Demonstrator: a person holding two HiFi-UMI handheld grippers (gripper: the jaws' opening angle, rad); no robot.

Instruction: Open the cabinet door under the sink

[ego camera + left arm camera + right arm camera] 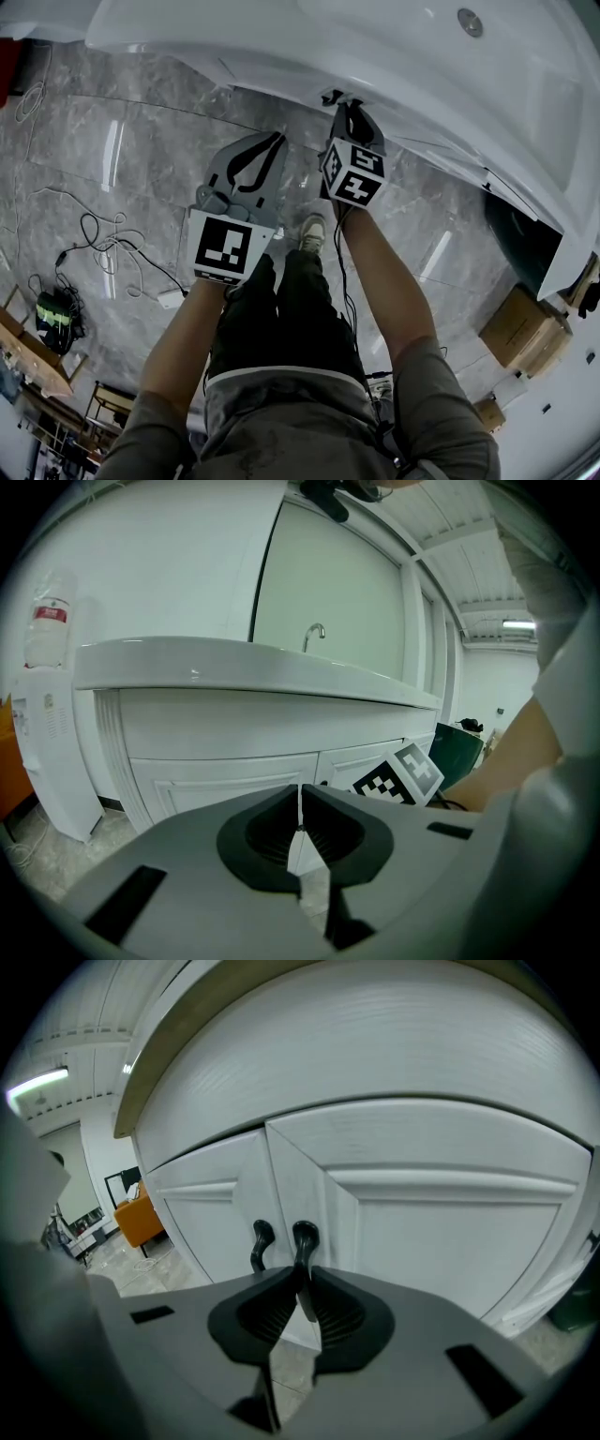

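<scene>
The white cabinet under the sink (394, 56) has two doors, each with a black handle. In the right gripper view the right door (450, 1241) and left door (202, 1232) meet at the middle. My right gripper (305, 1283) is shut on the right door's handle (305, 1237); the left door's handle (261, 1239) is free beside it. In the head view the right gripper (339, 98) reaches under the counter's edge. My left gripper (272, 141) hangs back from the cabinet, shut and empty. Its own view shows the left gripper (300, 794), the cabinet front (225, 780) and the faucet (316, 635).
Cables (103, 234) trail over the grey marble floor at the left. Cardboard boxes (520, 323) and a dark green bin (516, 234) stand to the right. A water dispenser (47, 733) flanks the cabinet's left side. An orange chair (141, 1221) sits farther off.
</scene>
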